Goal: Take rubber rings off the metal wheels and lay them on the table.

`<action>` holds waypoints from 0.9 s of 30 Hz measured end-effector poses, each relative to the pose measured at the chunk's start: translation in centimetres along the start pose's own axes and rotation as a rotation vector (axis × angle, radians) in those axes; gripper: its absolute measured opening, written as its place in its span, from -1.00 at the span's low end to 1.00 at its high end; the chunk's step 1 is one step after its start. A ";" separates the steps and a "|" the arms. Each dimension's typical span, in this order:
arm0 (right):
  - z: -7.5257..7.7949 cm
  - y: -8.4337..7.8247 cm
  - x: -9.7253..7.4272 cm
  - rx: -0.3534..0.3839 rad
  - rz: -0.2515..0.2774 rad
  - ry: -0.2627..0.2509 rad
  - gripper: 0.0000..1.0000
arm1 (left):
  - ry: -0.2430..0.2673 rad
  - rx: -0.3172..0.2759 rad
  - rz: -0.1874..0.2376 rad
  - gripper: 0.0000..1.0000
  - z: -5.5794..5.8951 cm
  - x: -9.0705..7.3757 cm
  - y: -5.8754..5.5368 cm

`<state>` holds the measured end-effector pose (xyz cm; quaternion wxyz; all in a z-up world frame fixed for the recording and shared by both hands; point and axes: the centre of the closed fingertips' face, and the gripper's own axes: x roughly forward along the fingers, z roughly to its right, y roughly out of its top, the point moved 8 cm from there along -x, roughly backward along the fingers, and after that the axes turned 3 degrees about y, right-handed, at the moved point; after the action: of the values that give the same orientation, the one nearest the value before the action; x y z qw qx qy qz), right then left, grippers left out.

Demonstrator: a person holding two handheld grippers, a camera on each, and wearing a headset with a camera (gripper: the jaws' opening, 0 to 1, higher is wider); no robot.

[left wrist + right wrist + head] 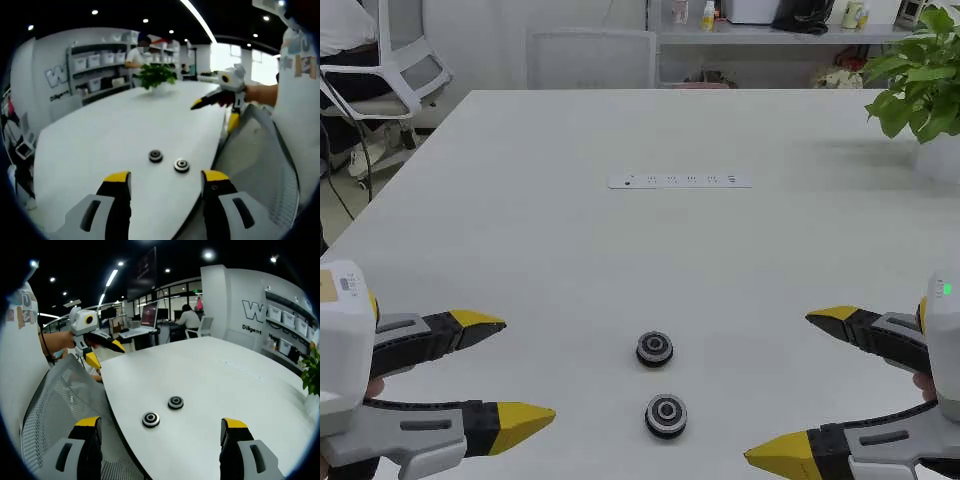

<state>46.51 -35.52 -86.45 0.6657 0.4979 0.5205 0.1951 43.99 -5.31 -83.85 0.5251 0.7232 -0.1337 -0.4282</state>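
Note:
Two small metal wheels with black rubber rings lie flat on the white table, one farther (655, 348) and one nearer (666, 415) to the front edge. Ahead of the left gripper they appear as a far wheel (156, 156) and a near wheel (181, 165); the right gripper view shows the far wheel (175, 402) and the near wheel (151, 419). My left gripper (515, 368) is open at the left, well clear of them. My right gripper (790, 385) is open at the right, also apart from both wheels. Nothing sits between either pair of jaws.
A white power strip (680, 181) lies at mid-table. A potted plant (918, 85) stands at the far right edge. Office chairs (380, 75) and shelves sit beyond the table. A mesh chair back (60, 400) is close behind the front edge.

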 end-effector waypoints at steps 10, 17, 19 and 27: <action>0.0 -0.2 0.0 0.000 -0.007 -0.003 0.98 | -0.004 0.007 -0.001 0.19 0.0 0.1 0.0; 0.0 -0.3 0.0 -0.011 -0.021 -0.004 0.98 | -0.006 0.009 -0.003 0.19 -0.1 0.1 0.1; 0.0 -0.3 0.1 -0.016 -0.024 -0.002 0.98 | -0.007 0.012 -0.004 0.19 -0.1 0.1 0.1; 0.0 -0.1 0.0 -0.027 -0.027 0.000 0.98 | -0.008 0.017 -0.005 0.19 -0.2 0.1 0.3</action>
<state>46.47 -35.55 -86.59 0.6752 0.4816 0.5244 0.1930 44.26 -5.43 -83.59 0.5173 0.7263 -0.1376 -0.4313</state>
